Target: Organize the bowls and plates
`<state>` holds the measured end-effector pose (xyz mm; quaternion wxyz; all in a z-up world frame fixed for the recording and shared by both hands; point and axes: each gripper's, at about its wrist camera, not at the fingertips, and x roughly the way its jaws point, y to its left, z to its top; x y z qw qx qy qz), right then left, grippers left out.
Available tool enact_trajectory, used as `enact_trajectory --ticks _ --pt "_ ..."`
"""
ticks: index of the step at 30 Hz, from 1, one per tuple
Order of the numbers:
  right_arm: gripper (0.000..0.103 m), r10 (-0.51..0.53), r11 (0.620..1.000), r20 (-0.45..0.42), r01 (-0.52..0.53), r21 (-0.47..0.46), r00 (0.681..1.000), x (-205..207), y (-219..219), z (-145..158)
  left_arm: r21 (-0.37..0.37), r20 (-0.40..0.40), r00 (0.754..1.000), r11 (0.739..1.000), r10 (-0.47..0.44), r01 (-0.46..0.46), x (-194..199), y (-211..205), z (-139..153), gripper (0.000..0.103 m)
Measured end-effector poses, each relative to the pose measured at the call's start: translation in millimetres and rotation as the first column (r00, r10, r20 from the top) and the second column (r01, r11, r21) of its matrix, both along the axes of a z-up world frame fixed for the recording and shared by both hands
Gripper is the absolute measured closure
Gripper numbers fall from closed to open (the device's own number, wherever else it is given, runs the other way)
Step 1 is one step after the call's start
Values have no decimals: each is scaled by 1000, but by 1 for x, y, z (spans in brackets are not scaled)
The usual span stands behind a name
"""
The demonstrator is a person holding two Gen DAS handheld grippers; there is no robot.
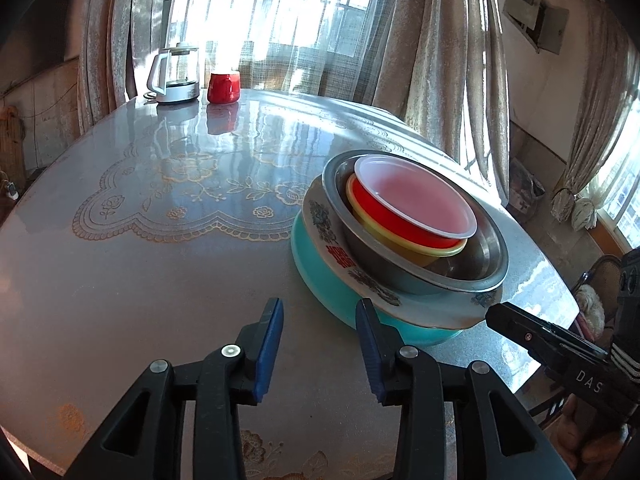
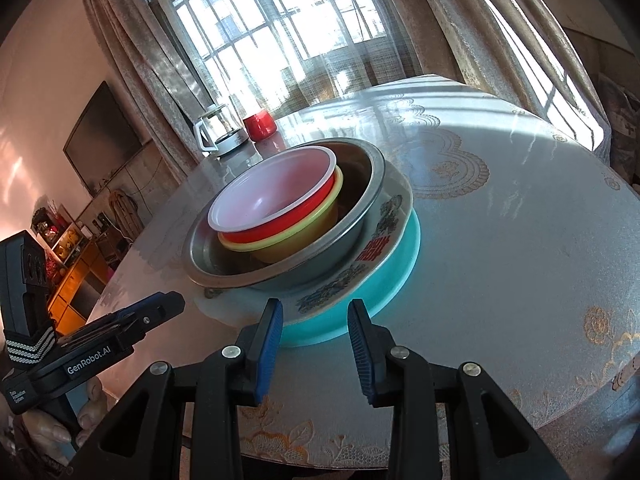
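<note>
Left wrist view: the left gripper [image 1: 319,312] hangs over the near part of the round table [image 1: 140,264], its blue-padded jaws parted with only bare tabletop between them, nothing grasped; its right pad sits just beside the near rim of the stack without visible contact. The right gripper [image 2: 315,316] is likewise spread and empty, its jaws standing just short of the stack's near edge, with the plates' rims seen past the gap; in the left wrist view its black tip shows close to the stack's right side. The stack rests on the table just beyond both grippers: a teal plate [image 1: 320,276] at the bottom, a white floral plate [image 1: 328,236] with red characters on it, then a steel bowl [image 1: 404,276], and nested inside that a yellow bowl [image 1: 384,240], a red bowl [image 1: 394,220] and a translucent white bowl [image 1: 416,196] on top. The nested plastic bowls lean to one side of the steel bowl. At the far edge of the table, well apart from the stack, stand a glass kettle [image 1: 174,74] and a red cup [image 1: 223,87], side by side. Behind them hang curtains [image 1: 444,60] before a barred window [image 1: 272,8].
</note>
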<state>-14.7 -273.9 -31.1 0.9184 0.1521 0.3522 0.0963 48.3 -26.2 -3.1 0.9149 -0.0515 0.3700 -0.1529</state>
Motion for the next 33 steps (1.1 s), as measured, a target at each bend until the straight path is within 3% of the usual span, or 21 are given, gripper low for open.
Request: enact_trajectory --ticks 6,15,22,33 --pt "69 -33 998 3 33 -62 999 -12 4 -1 19 32 998 999 47 -47 -5 7 10 55" --pt "62 -155 980 90 165 -114 984 -9 10 26 101 136 985 988 104 -118 -21 7 22 29" --pt "61 -151 970 102 167 -177 983 -5 28 28 122 146 981 982 126 -144 -22 7 23 28" --pt "61 -136 971 87 150 -185 987 -9 34 20 117 144 979 980 145 -163 -22 8 22 23"
